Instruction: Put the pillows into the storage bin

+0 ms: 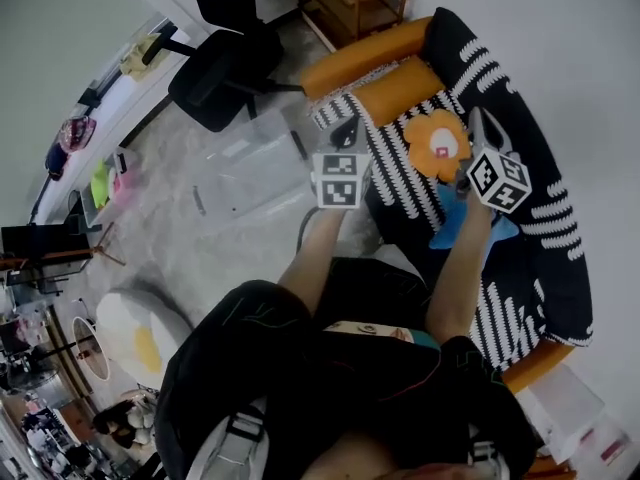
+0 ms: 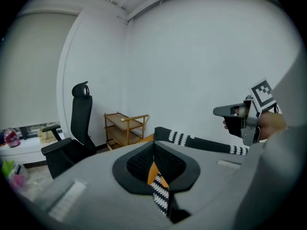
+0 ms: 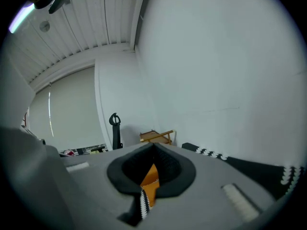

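Currently the flower pillow (image 1: 438, 145) lies on the sofa (image 1: 530, 238), outside the clear bin (image 1: 240, 183), with left tongs (image 1: 348, 128) and right tongs (image 1: 477, 120) pressed together.

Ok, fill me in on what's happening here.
A person holds the left gripper and the right gripper out over the striped sofa, both shut with nothing in them. An orange flower pillow and a blue pillow lie on the sofa by the right gripper. The clear storage bin sits on the floor beside it and looks empty.
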Demonstrator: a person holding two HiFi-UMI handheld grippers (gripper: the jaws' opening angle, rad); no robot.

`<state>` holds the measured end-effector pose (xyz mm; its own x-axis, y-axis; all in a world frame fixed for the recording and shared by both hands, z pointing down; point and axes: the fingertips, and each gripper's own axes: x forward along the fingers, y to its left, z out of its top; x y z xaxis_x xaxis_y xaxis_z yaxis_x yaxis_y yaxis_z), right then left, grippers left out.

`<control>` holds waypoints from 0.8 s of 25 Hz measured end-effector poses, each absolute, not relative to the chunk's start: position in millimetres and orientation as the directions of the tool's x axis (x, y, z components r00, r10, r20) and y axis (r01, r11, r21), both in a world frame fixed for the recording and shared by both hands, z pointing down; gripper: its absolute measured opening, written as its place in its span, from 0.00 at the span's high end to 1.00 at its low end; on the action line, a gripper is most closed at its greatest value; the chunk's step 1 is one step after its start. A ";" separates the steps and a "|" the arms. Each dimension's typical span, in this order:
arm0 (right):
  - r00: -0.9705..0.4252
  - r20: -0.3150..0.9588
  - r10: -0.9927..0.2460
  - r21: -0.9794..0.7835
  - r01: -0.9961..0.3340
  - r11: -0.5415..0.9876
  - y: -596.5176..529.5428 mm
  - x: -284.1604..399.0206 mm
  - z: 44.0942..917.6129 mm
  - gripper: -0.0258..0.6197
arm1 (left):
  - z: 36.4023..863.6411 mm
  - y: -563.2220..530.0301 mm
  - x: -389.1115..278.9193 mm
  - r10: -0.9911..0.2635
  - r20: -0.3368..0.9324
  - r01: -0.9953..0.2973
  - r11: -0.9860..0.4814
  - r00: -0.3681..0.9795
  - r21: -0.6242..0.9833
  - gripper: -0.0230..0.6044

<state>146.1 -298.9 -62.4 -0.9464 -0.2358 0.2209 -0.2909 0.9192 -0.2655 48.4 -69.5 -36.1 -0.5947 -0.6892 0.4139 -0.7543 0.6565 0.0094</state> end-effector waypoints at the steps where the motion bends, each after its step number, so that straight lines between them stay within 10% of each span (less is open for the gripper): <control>1: -0.947 0.218 -0.235 -0.272 -0.290 0.917 -307.9 138.2 -59.7 0.96 | -35.7 -74.6 41.9 -0.683 0.414 -0.750 0.662 -0.601 0.004 0.95; 20: -0.827 0.560 0.044 -0.264 -0.128 0.956 -343.5 -45.7 117.2 0.96 | 126.3 -167.7 -81.9 -0.657 0.598 -0.647 0.708 -0.459 0.281 0.94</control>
<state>-45.7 -343.5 117.2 -0.8271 0.0440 0.5604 -0.1281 0.9560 -0.2641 -81.9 -167.7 126.3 -0.4588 -0.6570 0.5981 -0.6475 0.7083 0.2813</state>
